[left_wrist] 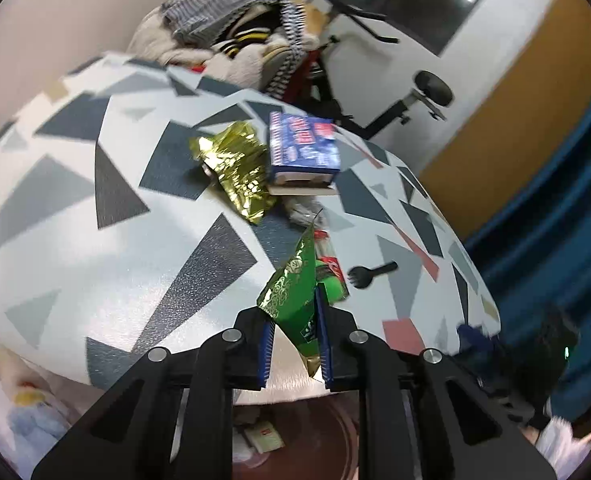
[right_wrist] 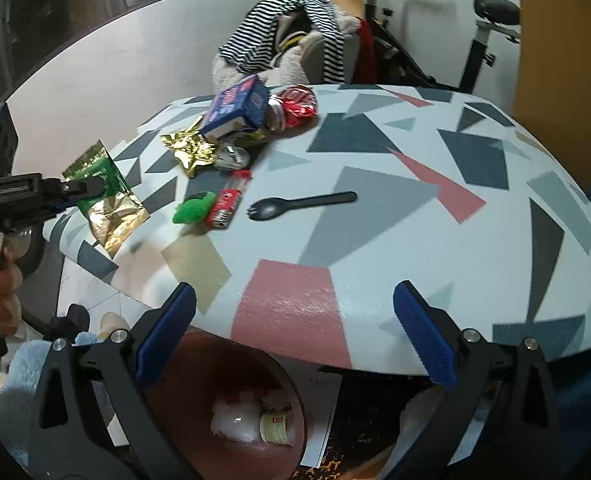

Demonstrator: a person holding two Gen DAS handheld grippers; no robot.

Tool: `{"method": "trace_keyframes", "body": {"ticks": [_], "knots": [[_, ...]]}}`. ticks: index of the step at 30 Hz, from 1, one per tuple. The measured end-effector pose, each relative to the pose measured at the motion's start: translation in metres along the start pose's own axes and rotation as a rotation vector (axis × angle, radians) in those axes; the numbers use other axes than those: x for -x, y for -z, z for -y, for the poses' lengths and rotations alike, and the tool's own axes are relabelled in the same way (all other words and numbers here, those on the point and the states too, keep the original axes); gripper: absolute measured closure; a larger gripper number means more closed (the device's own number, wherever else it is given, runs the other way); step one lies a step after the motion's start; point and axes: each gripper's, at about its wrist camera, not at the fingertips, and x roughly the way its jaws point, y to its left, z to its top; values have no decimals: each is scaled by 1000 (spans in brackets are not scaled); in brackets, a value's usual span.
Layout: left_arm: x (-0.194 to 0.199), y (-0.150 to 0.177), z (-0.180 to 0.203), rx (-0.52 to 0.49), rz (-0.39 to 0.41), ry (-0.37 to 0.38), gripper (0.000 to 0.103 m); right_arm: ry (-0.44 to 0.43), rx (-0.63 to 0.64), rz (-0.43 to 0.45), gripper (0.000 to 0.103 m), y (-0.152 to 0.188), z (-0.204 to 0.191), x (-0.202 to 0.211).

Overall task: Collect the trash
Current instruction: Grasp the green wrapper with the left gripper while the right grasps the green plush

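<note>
While the left gripper [left_wrist: 294,344] pinched a green foil packet [left_wrist: 291,288] between its blue pads, the packet hung just off the near-left rim of the patterned table [right_wrist: 375,200], lifted clear of the top. Seen from the right wrist, that packet [right_wrist: 103,200] showed a gold inner face below the fingers, with bare table edge right behind it. The right gripper [right_wrist: 295,332] stood with its jaws spread wide and nothing between them, poised over the near table edge. Directly beneath it, below the rim, sat a brown bin [right_wrist: 287,380] with some white and paper rubbish already inside.

Ahead of the right gripper lay a broad bare stretch of tabletop. Past that, slightly left of its centre line, a black spork [right_wrist: 301,204] lay flat with free space all round it. Further left lay a red lighter [right_wrist: 227,204], with a green scrap [right_wrist: 193,208] just beside it. Beyond these, toward the far-left edge, the rest was clustered tightly: a crumpled gold wrapper [right_wrist: 193,150], a blue carton [right_wrist: 237,108] leaning on it, and a red-and-white lid [right_wrist: 299,106] just beside the carton. To the gripper's right the table ran unoccupied out to its curved rim. Behind the far edge stood a chair heaped with striped clothes [right_wrist: 279,32].
</note>
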Motion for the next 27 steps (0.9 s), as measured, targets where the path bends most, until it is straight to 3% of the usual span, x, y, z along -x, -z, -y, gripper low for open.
{"method": "trace_keyframes", "body": {"ticks": [4,8,10,17,27], "knots": [[16,8,6,-72,1,-12,85,-61,26,-9,24,-10,-10,-10],[28,19,0,-72,-4,-25,85,-160,61,-12,44,-32,-27,-29],[33,22,-3,-68,-3,-33,85,-191,74,-23,48,-40,-36,-40],[46,29,-15,-50,10,-59,85,-202,134,-82,48,-70,-76,-87],[58,36,-26,-4,34,-48,85,-170,163,-162,51,-75,-95,-125]]}}
